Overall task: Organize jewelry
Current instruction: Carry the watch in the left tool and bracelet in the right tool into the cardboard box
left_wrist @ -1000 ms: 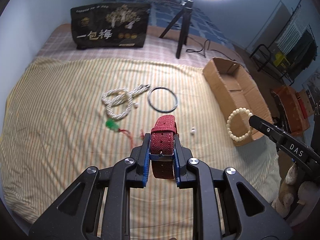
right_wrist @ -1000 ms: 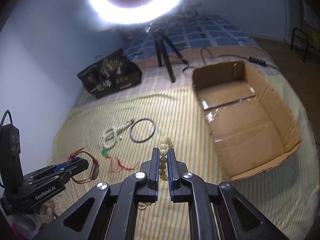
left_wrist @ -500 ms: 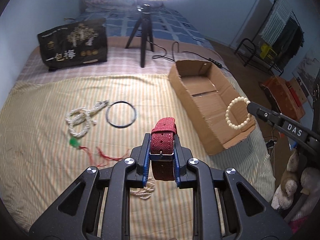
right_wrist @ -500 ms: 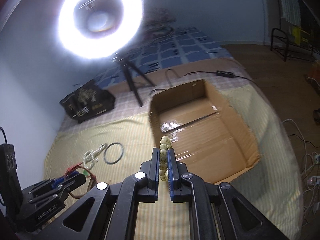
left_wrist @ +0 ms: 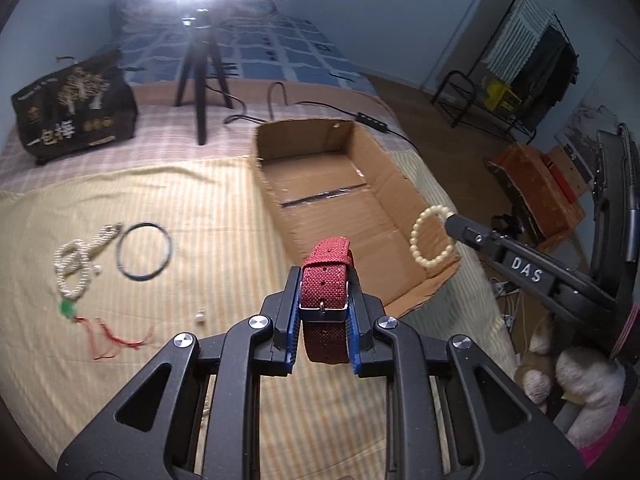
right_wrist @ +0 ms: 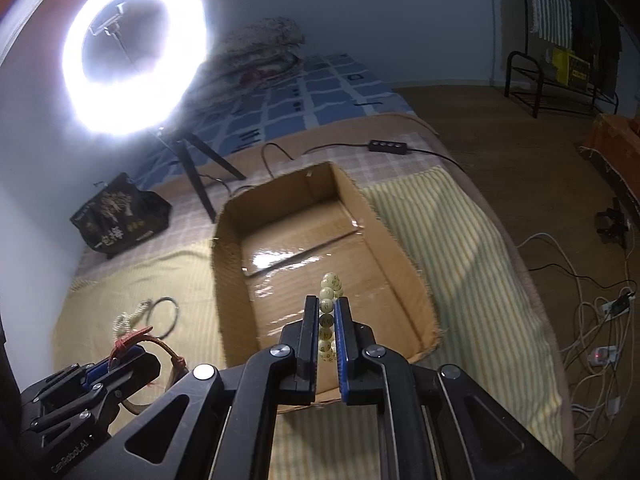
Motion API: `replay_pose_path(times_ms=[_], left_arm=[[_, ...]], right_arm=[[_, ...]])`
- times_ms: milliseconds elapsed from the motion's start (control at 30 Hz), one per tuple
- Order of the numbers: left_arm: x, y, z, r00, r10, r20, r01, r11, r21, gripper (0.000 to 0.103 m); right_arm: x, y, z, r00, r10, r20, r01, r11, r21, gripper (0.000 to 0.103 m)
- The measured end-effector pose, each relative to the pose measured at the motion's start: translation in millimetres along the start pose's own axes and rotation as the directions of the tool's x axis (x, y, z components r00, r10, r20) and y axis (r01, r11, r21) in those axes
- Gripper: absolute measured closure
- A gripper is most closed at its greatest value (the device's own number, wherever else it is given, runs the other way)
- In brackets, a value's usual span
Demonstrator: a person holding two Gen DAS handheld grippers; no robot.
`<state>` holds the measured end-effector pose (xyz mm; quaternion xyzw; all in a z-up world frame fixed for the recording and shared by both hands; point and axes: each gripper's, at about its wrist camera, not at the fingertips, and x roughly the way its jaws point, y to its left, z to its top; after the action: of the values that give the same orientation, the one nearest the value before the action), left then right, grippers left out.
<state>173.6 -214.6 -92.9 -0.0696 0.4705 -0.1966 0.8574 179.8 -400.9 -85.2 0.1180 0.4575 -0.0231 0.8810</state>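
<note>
Left gripper (left_wrist: 323, 300) is clamping 1 red watch strap (left_wrist: 326, 276) beside the bare-floored cardboard box (left_wrist: 404, 184); 1 black ring (left_wrist: 145, 251) is lying on the bedspread (left_wrist: 224, 216). Right gripper (right_wrist: 325, 316) is pinching 1 bead bracelet (right_wrist: 329, 292) over that box (right_wrist: 228, 280).

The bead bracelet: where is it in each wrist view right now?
Left wrist view: the bead bracelet hangs at right, over the cardboard box's near-right corner.
Right wrist view: lower centre, between the right gripper fingers.
Shared landmark: the cardboard box.
</note>
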Motion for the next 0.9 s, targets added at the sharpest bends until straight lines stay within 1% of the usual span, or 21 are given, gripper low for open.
replay_pose_path(times_ms=[267, 467, 500, 533, 567, 600, 633, 667, 733, 800, 900], left_arm=[[24.8, -18.0, 4.3, 0.999, -0.036, -0.009, 0.036, 0.999, 0.008, 0.085], [34.6, -30.0, 5.8, 0.998, -0.061, -0.013, 0.062, 0.997, 0.043, 0.085], [35.9, -31.1, 5.8, 0.998, -0.066, -0.006, 0.066, 0.997, 0.047, 0.085], [36.4, -31.6, 5.5, 0.998, -0.064, -0.004, 0.064, 0.997, 0.049, 0.081], [37.5, -31.5, 5.4, 0.998, -0.056, -0.007, 0.056, 0.997, 0.050, 0.064], [38.5, -30.0, 5.7, 0.998, -0.055, -0.008, 0.056, 0.997, 0.048, 0.052], [36.6, -29.5, 6.1, 0.998, -0.058, -0.001, 0.058, 0.997, 0.043, 0.036], [33.6, -28.0, 5.9, 0.998, -0.055, 0.020, 0.054, 0.998, 0.039, 0.034], [30.6, -27.3, 6.7, 0.999, -0.039, 0.031, 0.038, 0.998, 0.048, 0.034], [28.5, -24.9, 7.1, 0.999, -0.036, 0.026, 0.034, 0.998, 0.049, 0.034], [27.4, -20.8, 6.9, 0.999, -0.021, 0.026, 0.020, 0.999, 0.041, 0.034]], right_arm=[[7.9, -28.7, 1.6, 1.000, -0.028, -0.011, 0.029, 0.998, 0.054, 0.098], [10.5, -41.4, 3.6, 0.999, -0.037, -0.006, 0.037, 0.995, 0.088, 0.098], [10.4, -43.5, 4.3, 0.999, -0.036, -0.003, 0.036, 0.995, 0.097, 0.097], [9.9, -45.8, 4.9, 0.999, -0.036, 0.005, 0.035, 0.993, 0.108, 0.093], [9.9, -48.3, 5.5, 0.999, -0.034, 0.010, 0.033, 0.992, 0.121, 0.087], [10.3, -51.1, 6.2, 1.000, -0.021, 0.010, 0.019, 0.991, 0.133, 0.072], [10.4, -53.0, 6.5, 1.000, -0.007, 0.010, 0.006, 0.989, 0.146, 0.062], [10.2, -54.4, 6.3, 1.000, -0.007, 0.008, 0.006, 0.987, 0.158, 0.057], [9.9, -55.4, 6.5, 1.000, -0.018, 0.009, 0.016, 0.985, 0.170, 0.030], [6.6, -55.3, 6.0, 0.999, -0.036, 0.025, 0.031, 0.984, 0.175, 0.024], [3.5, -53.4, 7.7, 0.998, -0.044, 0.034, 0.037, 0.983, 0.180, 0.023]])
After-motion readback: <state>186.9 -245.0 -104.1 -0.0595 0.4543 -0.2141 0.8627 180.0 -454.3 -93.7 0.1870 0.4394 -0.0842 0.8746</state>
